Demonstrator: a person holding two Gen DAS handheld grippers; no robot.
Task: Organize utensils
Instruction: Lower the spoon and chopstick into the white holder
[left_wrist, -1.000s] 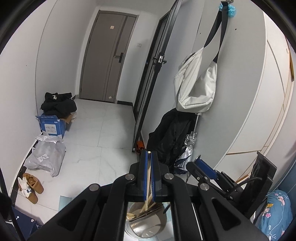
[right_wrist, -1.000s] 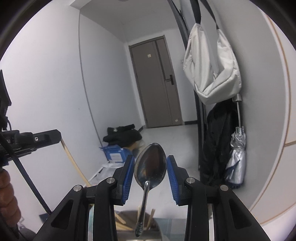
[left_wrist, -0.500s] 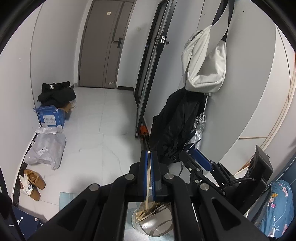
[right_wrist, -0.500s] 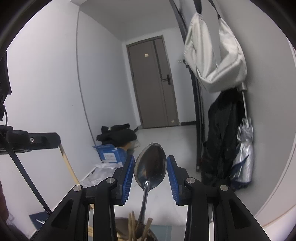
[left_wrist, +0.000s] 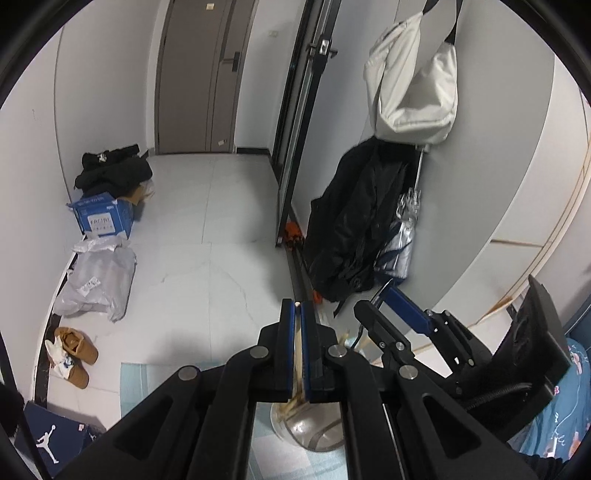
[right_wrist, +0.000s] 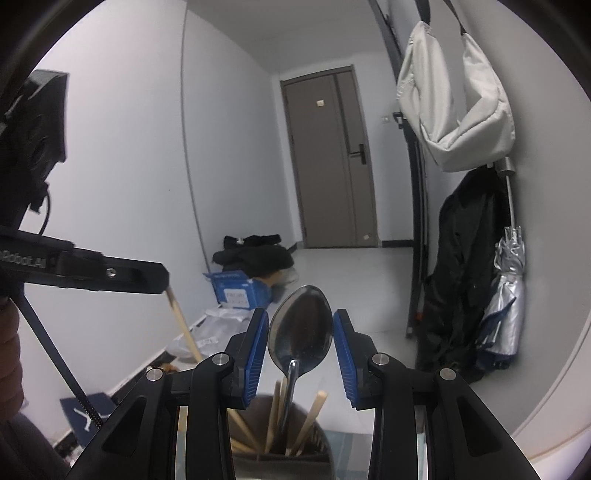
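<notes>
The metal cup (right_wrist: 280, 458) sits at 6 o'clock in the right wrist view, several wooden chopsticks (right_wrist: 306, 424) leaning in it. The spoon (right_wrist: 300, 328) stands bowl-up between the pads of the right hand-held gripper (right_wrist: 300, 350), its handle running down into the cup. The jaws stand a little wider than the bowl, with a gap on each side, so I judge the spoon released and resting in the cup rather than held.

The left hand-held gripper (left_wrist: 297, 350) is clamped on a single chopstick (left_wrist: 297, 369), jaws nearly together, the stick's lower end reaching to the cup's rim (left_wrist: 314, 432) at 6 o'clock in the left wrist view. From the right, the same stick (right_wrist: 183, 325) slants down from the left tool at 9 o'clock.

Over the last second the cup has risen into the right view and more chopstick tops have appeared, while the left camera has tipped downward. Both tools appear to be lowering, so the spoon looks delivered and the chopstick is about to be.

Beyond lie the tiled floor (left_wrist: 207, 258), a blue box (left_wrist: 103, 219) at 9 o'clock, and a white bag (left_wrist: 413, 92) at 1 o'clock.
</notes>
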